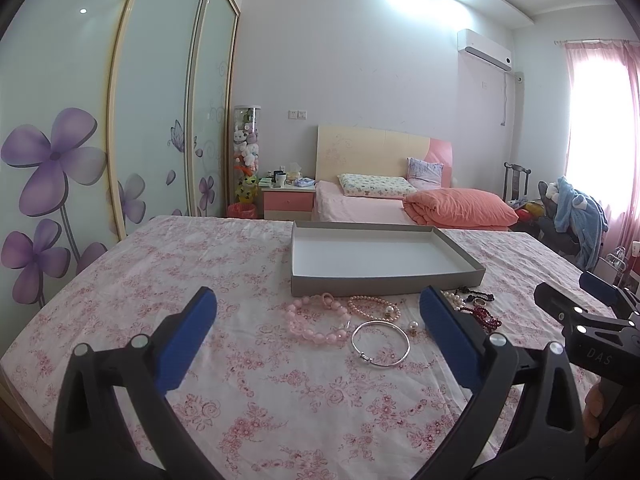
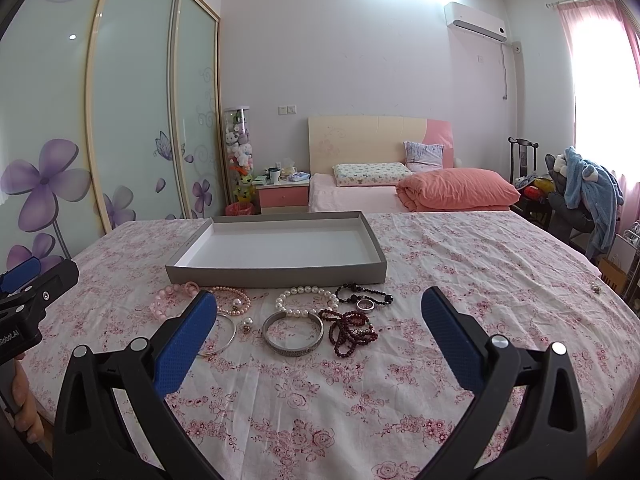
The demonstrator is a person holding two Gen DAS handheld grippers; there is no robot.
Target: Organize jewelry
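Nothing is in the grey tray [image 2: 276,272] yet, so the sorting looks not yet begun; all the jewelry lies in a loose row on the flowered table [image 2: 460,272] just in front of the tray's near wall. Both tools hover above the cloth with jaws spread wide and holding nothing. Seen from the right gripper [image 2: 320,344], the wide silver bangle [image 2: 293,334] sits almost dead ahead at 12 o'clock between the open jaws, lying flat, with the white pearl bracelet [image 2: 306,300] just beyond it and the dark red bead strand [image 2: 352,330] heaped touching or just beside it at 1 o'clock; the tray lies farther on at 12 o'clock, its long side running across the view. From the left gripper [image 1: 320,340], the thin silver bangle [image 1: 381,343] lies at 1 o'clock and the pink bead bracelet [image 1: 318,320] at 12 o'clock, both between its jaws. The right gripper appears better lined up on the wide bangle, the left on the pink beads. A flat ring probably calls for coming down over one rim.
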